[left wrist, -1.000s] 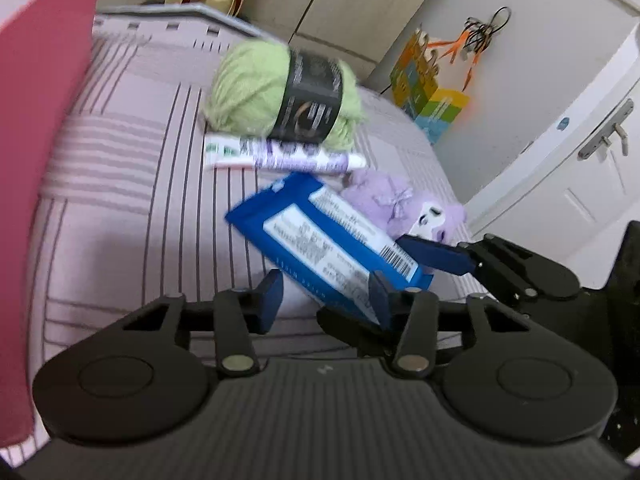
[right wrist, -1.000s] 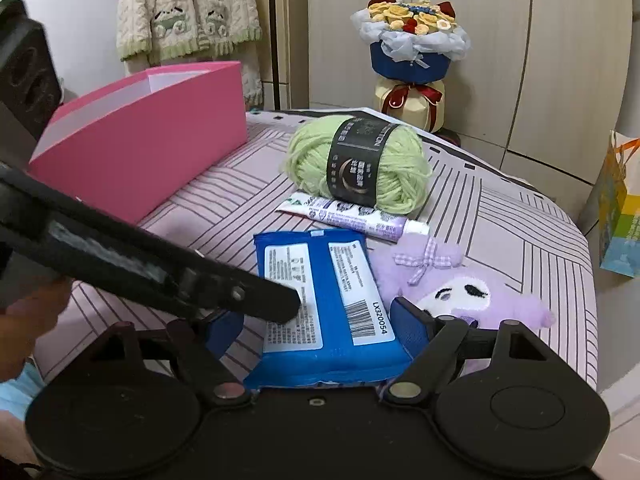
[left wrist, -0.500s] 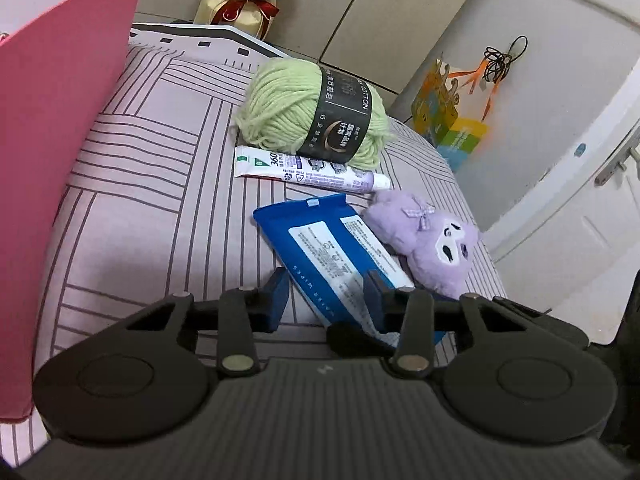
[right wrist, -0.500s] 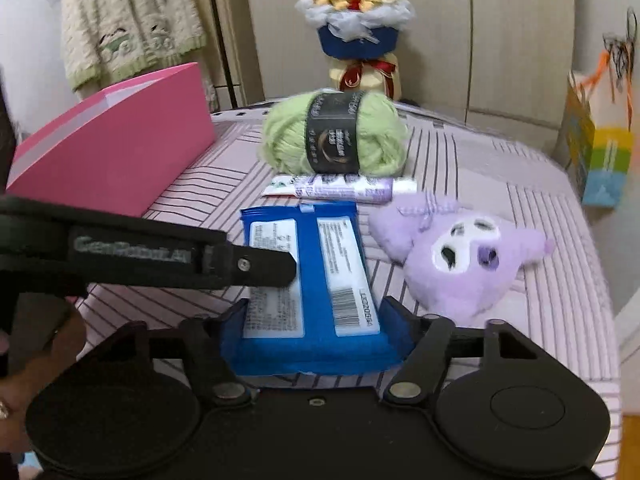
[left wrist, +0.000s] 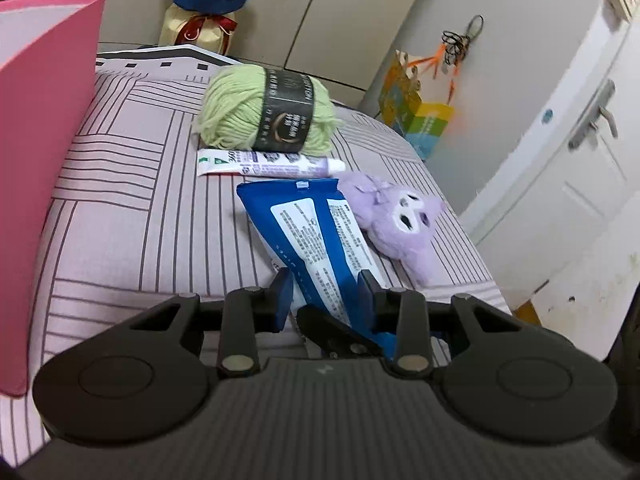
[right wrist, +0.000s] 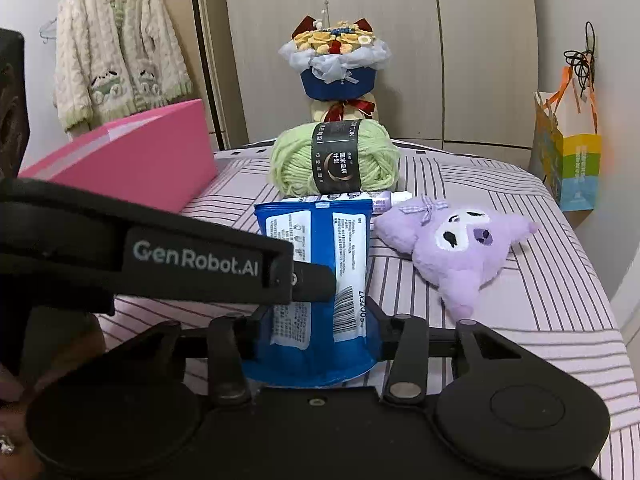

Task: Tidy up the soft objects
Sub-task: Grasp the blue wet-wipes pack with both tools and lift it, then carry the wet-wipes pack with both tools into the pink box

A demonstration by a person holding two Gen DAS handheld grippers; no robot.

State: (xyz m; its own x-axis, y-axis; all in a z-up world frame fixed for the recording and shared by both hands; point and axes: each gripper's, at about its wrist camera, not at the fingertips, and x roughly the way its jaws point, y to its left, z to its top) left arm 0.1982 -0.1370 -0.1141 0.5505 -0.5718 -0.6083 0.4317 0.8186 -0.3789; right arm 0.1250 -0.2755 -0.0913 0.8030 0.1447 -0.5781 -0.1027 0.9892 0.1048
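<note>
A blue wipes pack lies on the striped bed, label side up. My right gripper has its jaws closing on the pack's near end, which buckles between the pads. My left gripper reaches in from the left over the same end. Its jaws are closing with a narrow gap between them. The pack shows behind them, wider than the gap, and I see no pinch. Beyond the pack lie a tube and a green yarn ball. A purple plush lies to its right.
A pink open box stands on the bed's left side. A bouquet sits behind the yarn before wardrobe doors. A paper bag hangs right of the bed, near a white door. A hand holds the left gripper.
The right jaws have closed in from a wide stance onto the blue pack, squeezing its near end narrower. The left jaws have narrowed and shifted over the pack. Both views have rolled.
</note>
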